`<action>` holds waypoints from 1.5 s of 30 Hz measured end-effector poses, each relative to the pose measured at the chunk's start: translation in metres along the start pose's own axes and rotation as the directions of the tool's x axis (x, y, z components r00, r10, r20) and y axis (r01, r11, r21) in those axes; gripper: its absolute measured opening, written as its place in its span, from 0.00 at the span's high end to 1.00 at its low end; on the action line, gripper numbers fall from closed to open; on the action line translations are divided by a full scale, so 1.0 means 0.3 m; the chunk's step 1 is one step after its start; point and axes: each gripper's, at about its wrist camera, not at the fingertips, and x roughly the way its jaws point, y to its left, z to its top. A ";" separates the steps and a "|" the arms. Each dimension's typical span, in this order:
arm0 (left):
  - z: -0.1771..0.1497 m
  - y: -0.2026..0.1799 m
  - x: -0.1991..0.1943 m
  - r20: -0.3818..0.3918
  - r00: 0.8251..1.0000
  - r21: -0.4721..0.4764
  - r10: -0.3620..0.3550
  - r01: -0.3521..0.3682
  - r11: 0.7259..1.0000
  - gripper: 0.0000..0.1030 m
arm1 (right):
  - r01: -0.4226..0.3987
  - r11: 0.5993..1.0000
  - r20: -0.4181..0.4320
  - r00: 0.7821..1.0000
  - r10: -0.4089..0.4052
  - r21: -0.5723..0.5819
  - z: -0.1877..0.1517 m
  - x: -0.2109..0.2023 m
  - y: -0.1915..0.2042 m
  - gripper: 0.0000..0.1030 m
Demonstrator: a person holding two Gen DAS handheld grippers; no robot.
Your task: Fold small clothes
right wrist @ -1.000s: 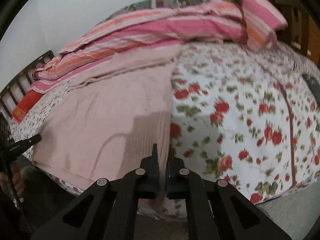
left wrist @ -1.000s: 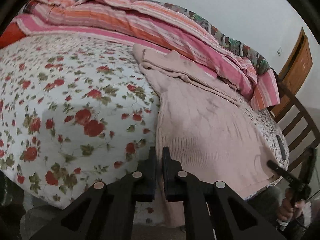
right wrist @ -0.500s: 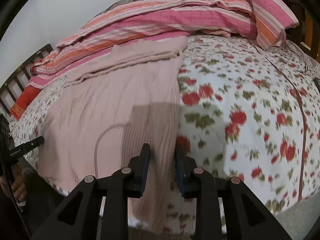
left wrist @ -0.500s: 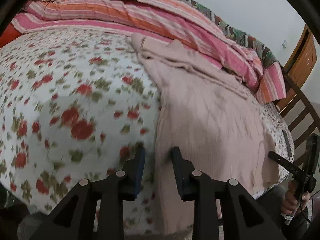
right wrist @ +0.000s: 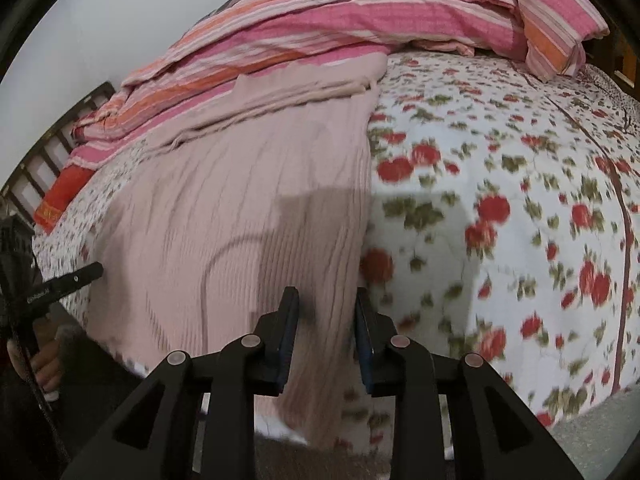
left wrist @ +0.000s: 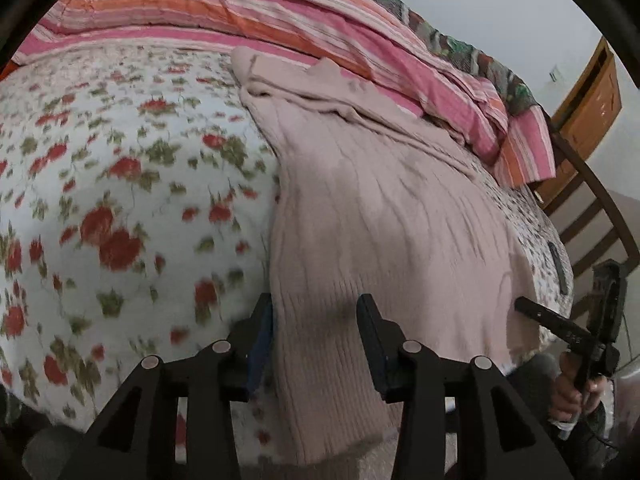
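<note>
A pale pink ribbed knit garment (left wrist: 384, 216) lies spread on the floral bed, its hem hanging over the near edge; it also shows in the right wrist view (right wrist: 248, 216). My left gripper (left wrist: 314, 312) is open, its jaws straddling the garment's left hem corner. My right gripper (right wrist: 326, 306) is open, its jaws straddling the garment's right hem corner. Each gripper shows in the other's view, the right one (left wrist: 560, 328) and the left one (right wrist: 60, 280). Neither holds anything.
The floral bedsheet (left wrist: 120, 200) covers the bed. A striped pink and orange quilt (left wrist: 320, 28) is piled along the far side by the wall. A wooden chair (left wrist: 592, 208) stands at the right of the bed. A slatted headboard (right wrist: 48, 152) is at the left.
Both grippers have opened from shut and moved forward and up onto the garment's hem corners. The bed now fills more of each view.
</note>
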 end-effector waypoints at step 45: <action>0.010 -0.071 -0.283 0.201 0.976 -0.041 -0.080 0.090 0.995 0.94 | -0.188 0.978 0.206 0.964 0.167 0.089 0.043 -0.278 0.028 0.95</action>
